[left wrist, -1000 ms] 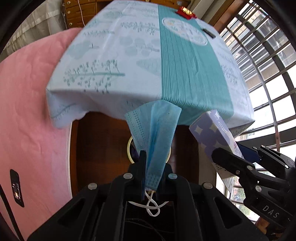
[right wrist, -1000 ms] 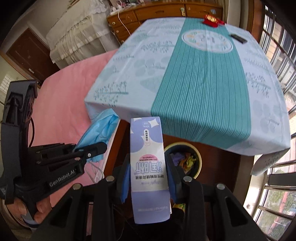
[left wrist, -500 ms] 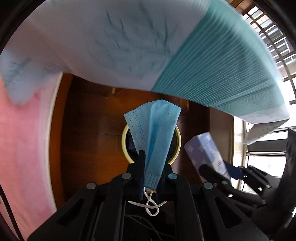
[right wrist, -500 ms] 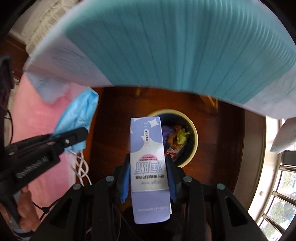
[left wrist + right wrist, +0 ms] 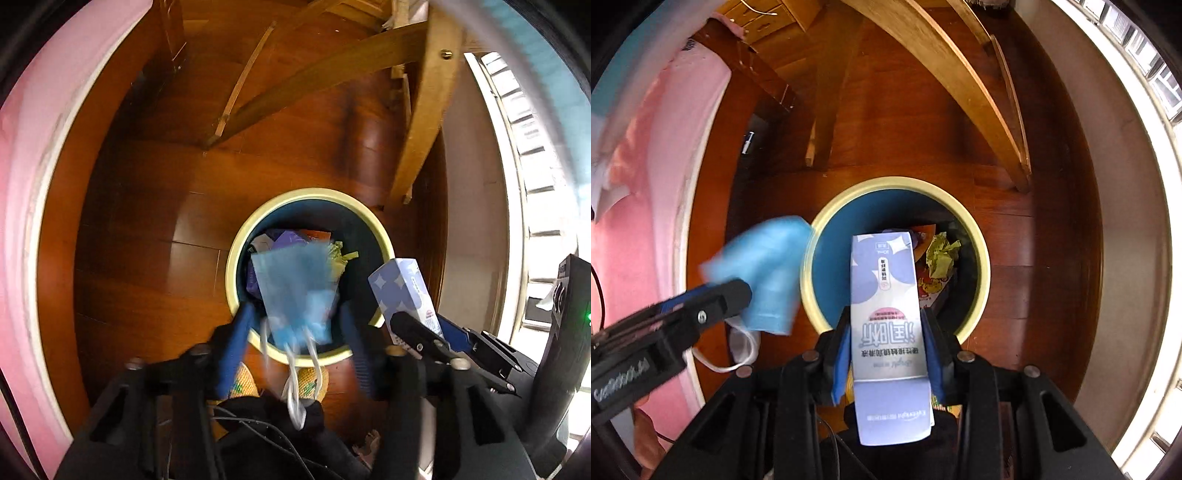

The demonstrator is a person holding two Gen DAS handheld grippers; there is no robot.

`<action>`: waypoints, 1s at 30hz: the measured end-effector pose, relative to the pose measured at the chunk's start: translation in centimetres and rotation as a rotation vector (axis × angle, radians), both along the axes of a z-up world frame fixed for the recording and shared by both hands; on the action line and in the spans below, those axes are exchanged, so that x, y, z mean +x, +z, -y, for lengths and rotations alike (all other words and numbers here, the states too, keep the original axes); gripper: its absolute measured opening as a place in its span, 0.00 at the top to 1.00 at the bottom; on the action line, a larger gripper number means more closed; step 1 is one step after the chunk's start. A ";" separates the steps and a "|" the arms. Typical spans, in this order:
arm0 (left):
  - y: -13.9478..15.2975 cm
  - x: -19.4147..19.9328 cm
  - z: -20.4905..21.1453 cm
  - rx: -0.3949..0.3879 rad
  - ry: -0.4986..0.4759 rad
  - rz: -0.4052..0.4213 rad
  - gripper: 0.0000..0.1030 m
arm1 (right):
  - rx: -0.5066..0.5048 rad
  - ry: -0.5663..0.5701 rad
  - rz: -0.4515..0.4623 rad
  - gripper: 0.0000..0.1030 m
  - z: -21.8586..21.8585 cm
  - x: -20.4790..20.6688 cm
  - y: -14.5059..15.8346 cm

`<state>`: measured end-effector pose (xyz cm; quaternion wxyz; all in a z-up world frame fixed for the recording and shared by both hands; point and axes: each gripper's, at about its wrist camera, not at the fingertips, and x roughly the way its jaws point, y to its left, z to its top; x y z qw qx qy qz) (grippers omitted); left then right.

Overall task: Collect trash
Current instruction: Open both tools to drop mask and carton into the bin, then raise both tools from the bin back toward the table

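A round bin with a pale yellow rim (image 5: pixel 236 254) (image 5: pixel 983 258) stands on the wooden floor and holds crumpled wrappers. My left gripper (image 5: pixel 295 314) hangs over its near edge, jaws opening. The blue face mask (image 5: pixel 295 284) (image 5: pixel 764 269) is loose and blurred between the blue pads (image 5: pixel 236 343), which no longer touch it; its white ear loops trail below. My right gripper (image 5: pixel 884 328) points down over the bin, shut on a lilac and white carton (image 5: pixel 884 295) (image 5: pixel 402 291) that stands upright between its pads.
Wooden table legs and braces (image 5: pixel 417 122) (image 5: pixel 990 92) cross the floor just behind the bin. A pink bed cover (image 5: pixel 22 221) curves along the left, and a window frame (image 5: pixel 535 184) runs down the right. A yellow slipper (image 5: pixel 240 384) shows below the bin.
Both grippers have dropped from table height to just above the bin. The left jaws have spread apart and let go of the mask. The right gripper still holds the carton.
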<state>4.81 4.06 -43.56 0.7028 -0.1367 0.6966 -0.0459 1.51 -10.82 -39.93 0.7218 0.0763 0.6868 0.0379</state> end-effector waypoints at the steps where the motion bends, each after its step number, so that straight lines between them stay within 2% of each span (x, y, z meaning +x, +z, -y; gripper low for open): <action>1: -0.5 0.1 -0.1 0.002 0.003 0.001 0.34 | 0.006 -0.005 0.001 0.66 0.0 0.3 -0.4; 2: -0.8 0.2 -0.4 0.007 0.004 0.000 0.26 | 0.014 -0.010 0.003 0.65 0.1 0.4 -0.9; 4: -0.9 0.5 -0.4 0.019 0.006 0.001 0.24 | 0.031 -0.026 0.000 0.65 0.4 0.8 -1.5; 6: -1.0 0.6 -0.3 0.034 0.000 0.007 0.24 | 0.027 -0.042 -0.011 0.58 0.6 1.2 -2.2; 8: -0.6 0.4 -0.3 0.077 -0.015 0.023 0.24 | 0.022 -0.050 0.004 0.35 0.6 1.2 -2.1; 9: -0.4 0.4 -0.5 0.096 -0.020 0.033 0.24 | 0.029 -0.053 0.018 0.33 0.6 1.2 -1.9; 18: 2.9 0.0 -2.2 0.125 0.027 0.066 0.24 | 0.034 -0.047 0.064 0.32 0.2 0.8 0.7; 24: 7.8 -0.6 -2.9 0.123 0.057 0.083 0.24 | 0.045 -0.040 0.083 0.32 -0.4 0.3 4.7; 30: 14.7 -0.9 -3.0 0.125 0.047 0.125 0.24 | 0.053 -0.054 0.120 0.32 -0.5 -0.3 11.0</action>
